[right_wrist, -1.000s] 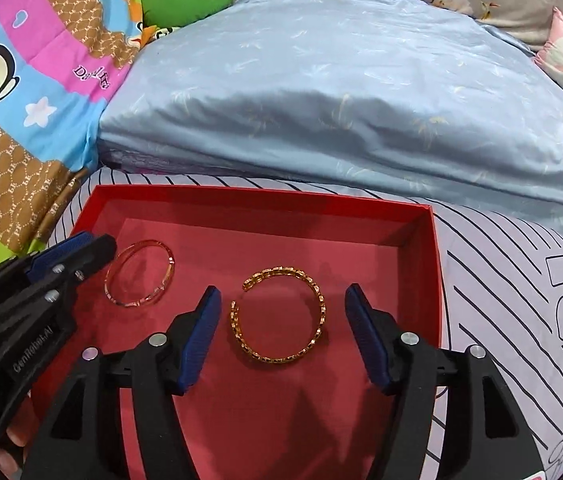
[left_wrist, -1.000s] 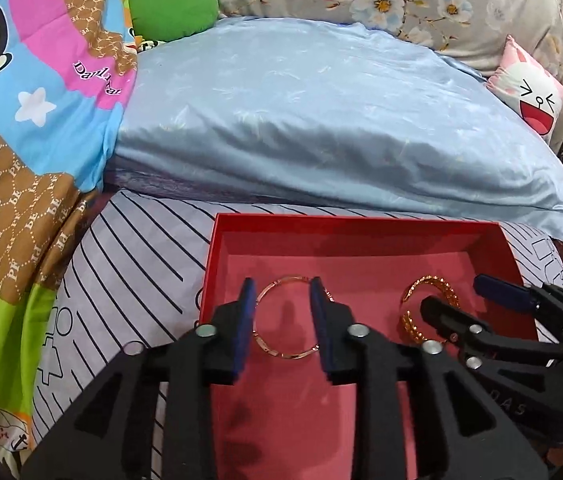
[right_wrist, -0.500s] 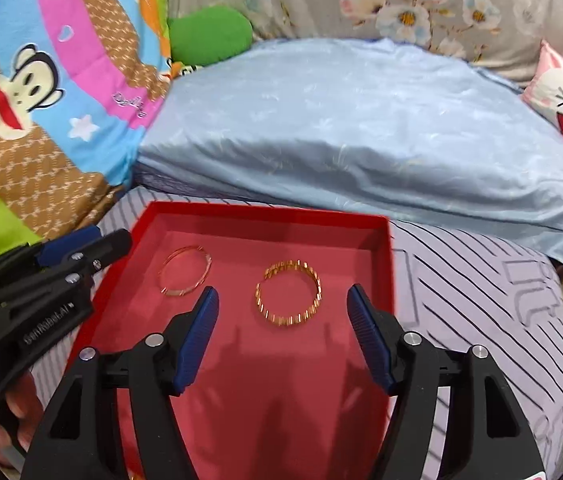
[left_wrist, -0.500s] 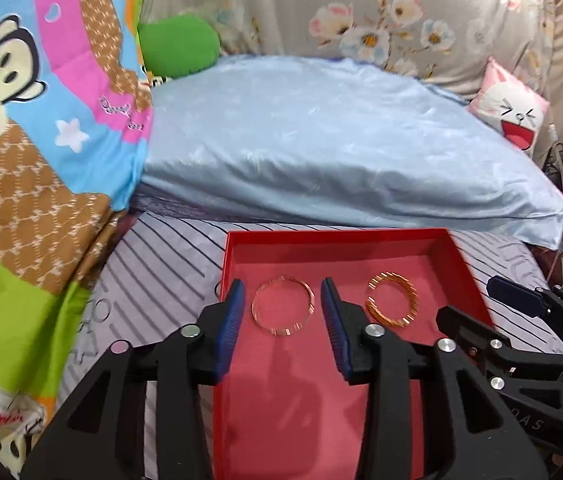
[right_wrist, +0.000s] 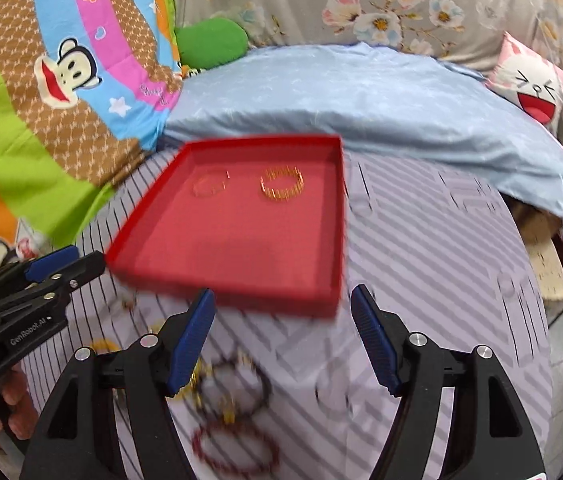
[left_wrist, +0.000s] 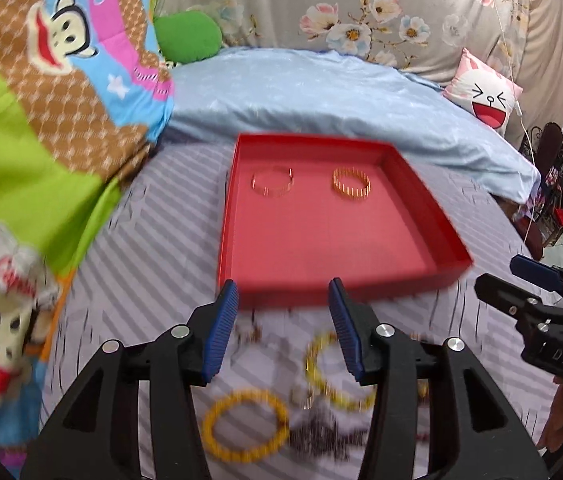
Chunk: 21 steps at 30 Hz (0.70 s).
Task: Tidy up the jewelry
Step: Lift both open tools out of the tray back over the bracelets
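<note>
A red tray (left_wrist: pixel 345 280) lies on the striped bed sheet and holds a thin gold bangle (left_wrist: pixel 272 186) and a ribbed gold bracelet (left_wrist: pixel 352 184) at its far end. The tray (right_wrist: pixel 241 296) and both bangles also show in the right wrist view. My left gripper (left_wrist: pixel 283 326) is open and empty, in front of the tray's near edge, above loose jewelry: a yellow bead bracelet (left_wrist: pixel 245 428), a gold bracelet (left_wrist: pixel 329 376) and a dark bead piece (left_wrist: pixel 321 436). My right gripper (right_wrist: pixel 283 338) is open and empty, above a red bead bracelet (right_wrist: pixel 237 448).
A light blue pillow (left_wrist: pixel 321 100) lies behind the tray. A bright cartoon blanket (left_wrist: pixel 41 120) is on the left, a green cushion (left_wrist: pixel 187 36) and a pink face cushion (left_wrist: pixel 485 92) at the back. The bed edge drops off at the right (right_wrist: pixel 553 280).
Both grippers have pulled back and up from the tray. The two bangles stay in the tray. Loose jewelry on the sheet has come into view below the fingers.
</note>
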Each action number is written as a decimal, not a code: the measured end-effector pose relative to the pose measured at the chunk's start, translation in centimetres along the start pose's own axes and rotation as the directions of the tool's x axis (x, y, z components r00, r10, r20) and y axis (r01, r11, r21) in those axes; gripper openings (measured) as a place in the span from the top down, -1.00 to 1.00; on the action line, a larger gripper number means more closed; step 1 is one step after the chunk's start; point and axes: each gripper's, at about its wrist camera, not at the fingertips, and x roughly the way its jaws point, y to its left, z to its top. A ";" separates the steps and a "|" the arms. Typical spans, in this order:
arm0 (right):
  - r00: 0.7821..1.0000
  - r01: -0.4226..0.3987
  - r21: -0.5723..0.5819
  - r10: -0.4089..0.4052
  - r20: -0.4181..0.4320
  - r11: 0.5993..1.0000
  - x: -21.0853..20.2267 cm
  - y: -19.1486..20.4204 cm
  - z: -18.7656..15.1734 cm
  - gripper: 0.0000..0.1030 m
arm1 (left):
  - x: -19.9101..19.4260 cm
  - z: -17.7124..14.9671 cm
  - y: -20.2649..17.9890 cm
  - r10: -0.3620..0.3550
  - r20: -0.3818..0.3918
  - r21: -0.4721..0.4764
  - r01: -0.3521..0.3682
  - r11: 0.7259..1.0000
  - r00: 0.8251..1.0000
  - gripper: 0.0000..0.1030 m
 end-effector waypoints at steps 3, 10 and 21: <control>1.000 -0.010 0.031 0.010 -0.028 0.999 -0.6 -0.2 -2.6 -0.32 | -0.8 -2.7 0.0 -0.004 -0.019 -0.012 0.003 1.000 1.000 0.13; 0.997 -0.004 0.052 0.008 -0.075 0.999 -1.3 0.2 -7.5 -0.32 | -1.9 -7.8 0.3 -0.022 -0.072 -0.044 0.019 0.999 0.997 0.13; 0.995 0.023 0.025 -0.020 -0.095 0.999 -1.4 0.9 -10.4 -0.32 | -2.1 -10.6 -0.8 -0.030 -0.094 -0.059 0.025 0.998 0.995 0.13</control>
